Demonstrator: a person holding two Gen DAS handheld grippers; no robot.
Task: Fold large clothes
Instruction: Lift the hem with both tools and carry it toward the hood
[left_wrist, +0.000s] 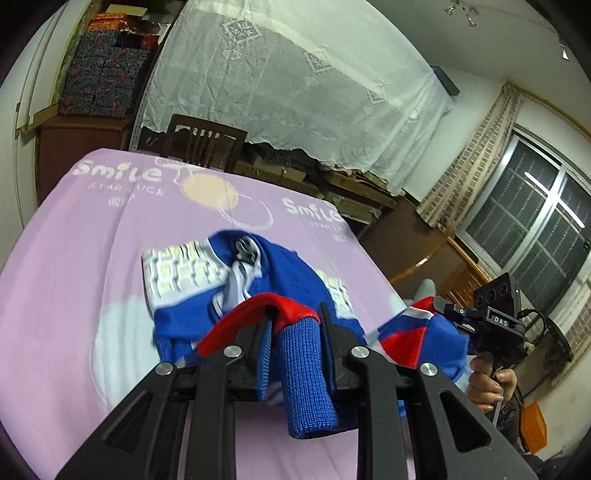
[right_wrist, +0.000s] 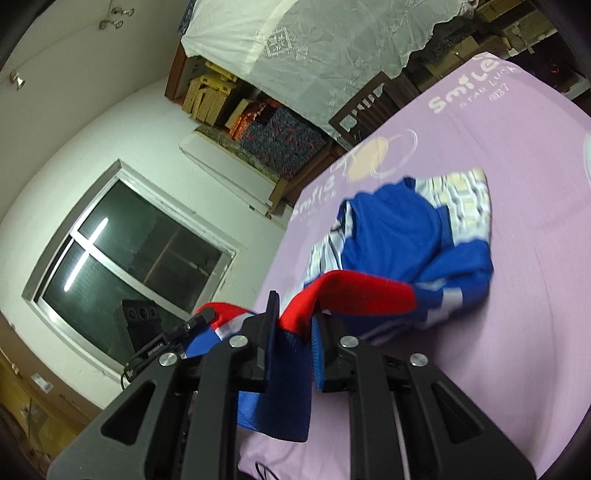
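We have the left gripper (left_wrist: 295, 325) pinching a blue ribbed cuff of the jacket (left_wrist: 280, 280), red fabric bunched at its fingertips. Right gripper (right_wrist: 293, 321) is clamped on another blue ribbed edge the same way. The rest of the jacket lies crumpled ahead of both, on the purple sheet (left_wrist: 92, 240). A hand (left_wrist: 489, 384) holds the right unit.

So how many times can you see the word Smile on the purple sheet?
2 in the left wrist view: one Smile at the sheet's far left corner, another Smile further right, past the jacket. More may be hidden under the jacket.
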